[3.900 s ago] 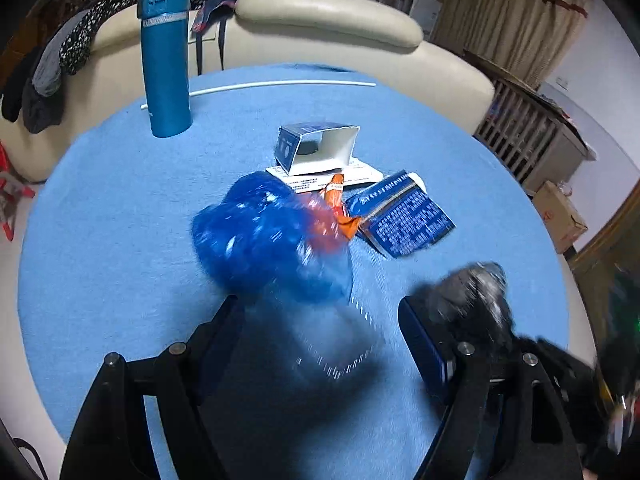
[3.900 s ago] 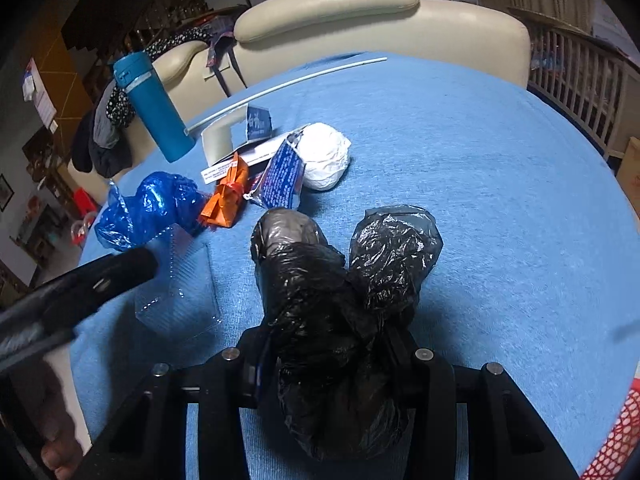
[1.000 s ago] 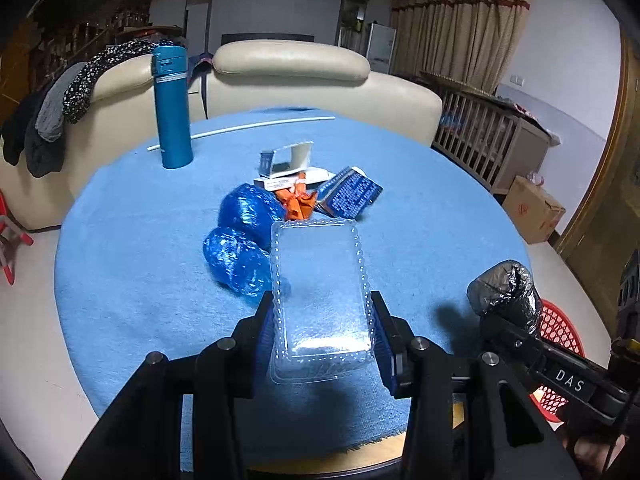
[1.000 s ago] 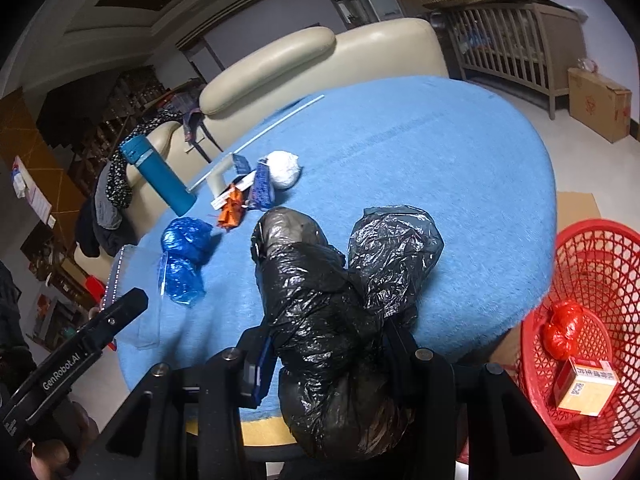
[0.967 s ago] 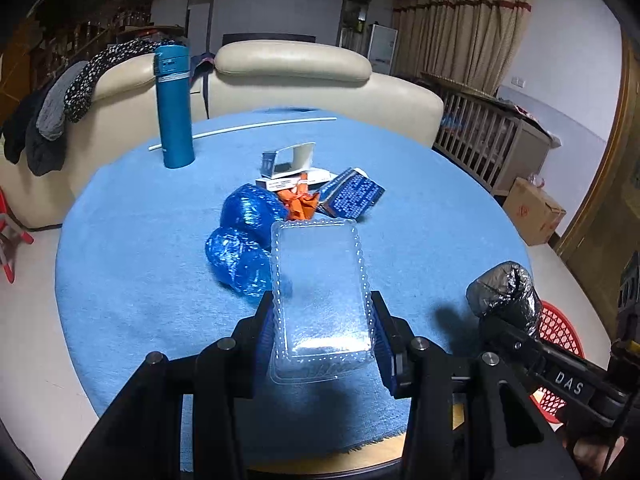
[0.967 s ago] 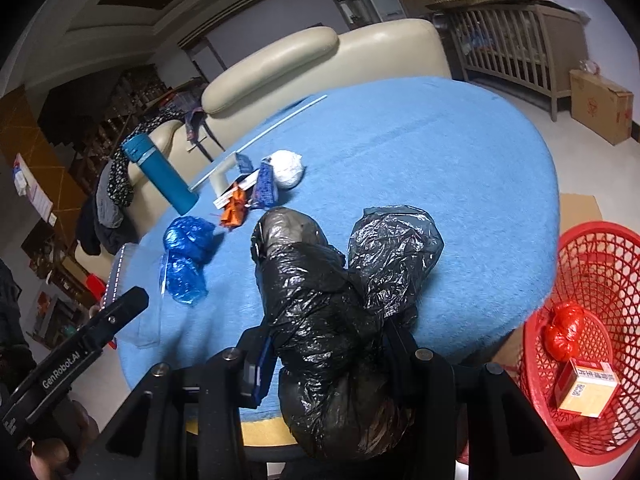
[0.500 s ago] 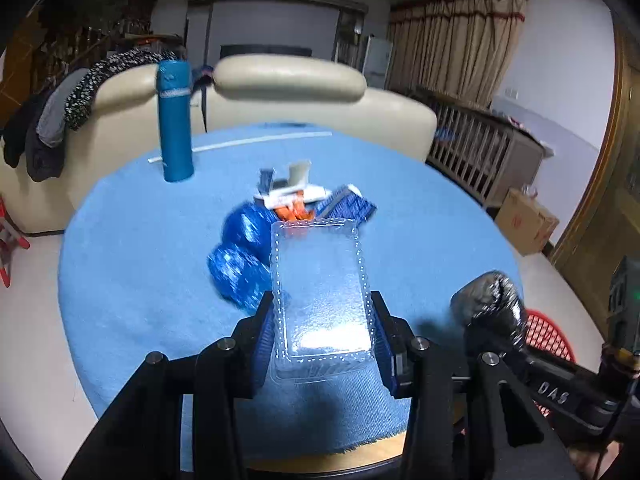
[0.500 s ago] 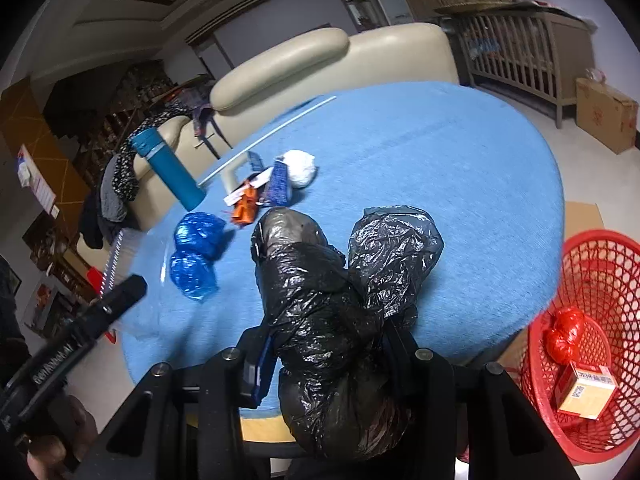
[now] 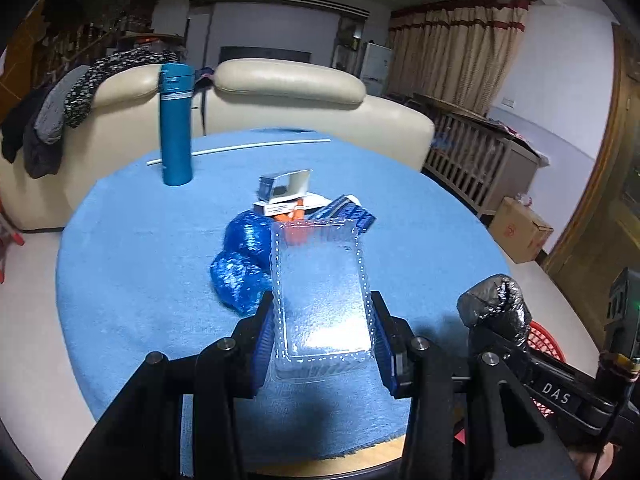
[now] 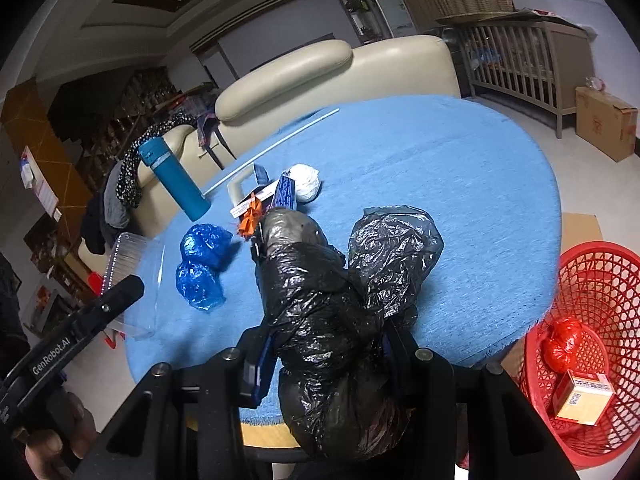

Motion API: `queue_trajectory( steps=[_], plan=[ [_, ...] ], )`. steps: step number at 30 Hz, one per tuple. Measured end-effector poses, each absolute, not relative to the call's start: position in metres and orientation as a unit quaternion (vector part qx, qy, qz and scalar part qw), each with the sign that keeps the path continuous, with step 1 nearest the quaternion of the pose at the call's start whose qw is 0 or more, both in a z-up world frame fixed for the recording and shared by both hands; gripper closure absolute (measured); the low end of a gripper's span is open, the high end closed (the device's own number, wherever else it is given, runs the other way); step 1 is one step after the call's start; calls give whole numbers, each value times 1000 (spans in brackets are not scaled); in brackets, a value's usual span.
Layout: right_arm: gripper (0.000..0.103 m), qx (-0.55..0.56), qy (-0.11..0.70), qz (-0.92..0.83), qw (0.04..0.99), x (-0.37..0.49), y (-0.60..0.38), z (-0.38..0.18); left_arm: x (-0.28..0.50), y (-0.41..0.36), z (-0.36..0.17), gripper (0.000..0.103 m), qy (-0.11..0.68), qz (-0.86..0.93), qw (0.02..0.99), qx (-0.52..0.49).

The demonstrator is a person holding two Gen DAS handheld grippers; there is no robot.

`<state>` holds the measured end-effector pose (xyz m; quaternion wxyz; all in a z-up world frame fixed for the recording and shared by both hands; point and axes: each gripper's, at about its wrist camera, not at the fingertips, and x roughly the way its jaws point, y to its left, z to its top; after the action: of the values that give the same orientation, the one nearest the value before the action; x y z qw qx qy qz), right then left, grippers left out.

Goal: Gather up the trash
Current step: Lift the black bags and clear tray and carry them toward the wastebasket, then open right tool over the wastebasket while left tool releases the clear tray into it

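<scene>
My left gripper (image 9: 322,330) is shut on a clear plastic clamshell tray (image 9: 320,292), held above the near part of the round blue table (image 9: 132,248). In the right wrist view my right gripper (image 10: 324,354) is shut on a crumpled black plastic bag (image 10: 340,304). Still on the table lie two blue plastic bags (image 10: 202,268), an orange wrapper (image 10: 250,218), a blue packet (image 10: 285,192), an open white and blue carton (image 9: 286,188) and a white wad (image 10: 306,178). A red mesh basket (image 10: 600,280) stands on the floor at the right, holding a red bag and a small box.
A tall teal bottle (image 9: 175,124) and a thin white rod (image 9: 240,146) are at the table's far side. A cream sofa (image 9: 288,88) with clothes draped on it stands behind. A wooden crib (image 9: 476,160) and a cardboard box (image 9: 520,230) are at the right.
Over the last few seconds both grippers have lifted and drawn back from the trash pile, the left one now holding the clear tray. In the last second little has moved.
</scene>
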<state>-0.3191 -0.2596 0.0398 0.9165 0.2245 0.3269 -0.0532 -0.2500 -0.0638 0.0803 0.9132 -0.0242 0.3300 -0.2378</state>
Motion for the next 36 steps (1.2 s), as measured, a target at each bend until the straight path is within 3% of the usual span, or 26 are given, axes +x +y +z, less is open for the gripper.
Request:
queue_trajectory(
  steps=[17, 36],
  plan=[
    [57, 279, 315, -92, 903, -345, -313, 21, -237, -138, 76, 57, 360, -360, 860, 4],
    [57, 320, 293, -277, 857, -460, -441, 2, -325, -275, 85, 57, 336, -524, 772, 130]
  ],
)
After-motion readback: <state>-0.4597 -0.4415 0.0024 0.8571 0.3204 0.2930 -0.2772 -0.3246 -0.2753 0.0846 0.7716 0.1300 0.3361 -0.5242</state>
